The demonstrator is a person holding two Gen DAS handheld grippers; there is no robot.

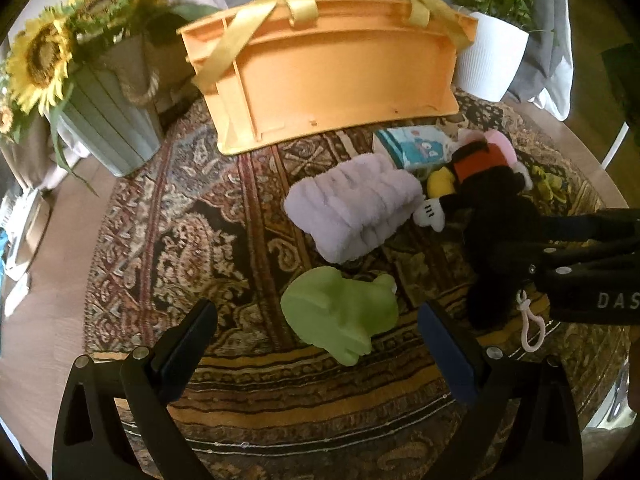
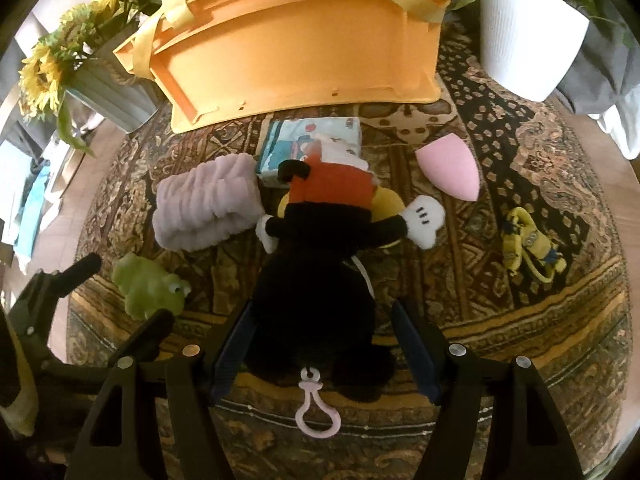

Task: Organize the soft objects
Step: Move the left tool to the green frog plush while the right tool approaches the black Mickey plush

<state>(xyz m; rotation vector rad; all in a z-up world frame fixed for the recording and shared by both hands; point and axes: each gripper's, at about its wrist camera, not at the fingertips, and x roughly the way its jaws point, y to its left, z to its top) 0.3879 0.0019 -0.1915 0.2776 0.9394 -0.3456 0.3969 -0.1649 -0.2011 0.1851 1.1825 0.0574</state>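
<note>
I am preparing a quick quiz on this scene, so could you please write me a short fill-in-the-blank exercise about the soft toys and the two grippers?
1. The right gripper stands open around the head of the ____ mouse plush.
2. The left gripper is open, with the ____ frog toy between its fingers.
3. The lilac fluffy towel lies in front of the ____ crate.
4. The clip on the plush is ____.

Missing words: black; green; orange; pink

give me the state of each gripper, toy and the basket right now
left gripper: open, around green frog
right gripper: open, straddling black mouse plush
orange basket: upright, straps up
lilac towel: folded, on rug
pink sponge: lying on rug
</note>
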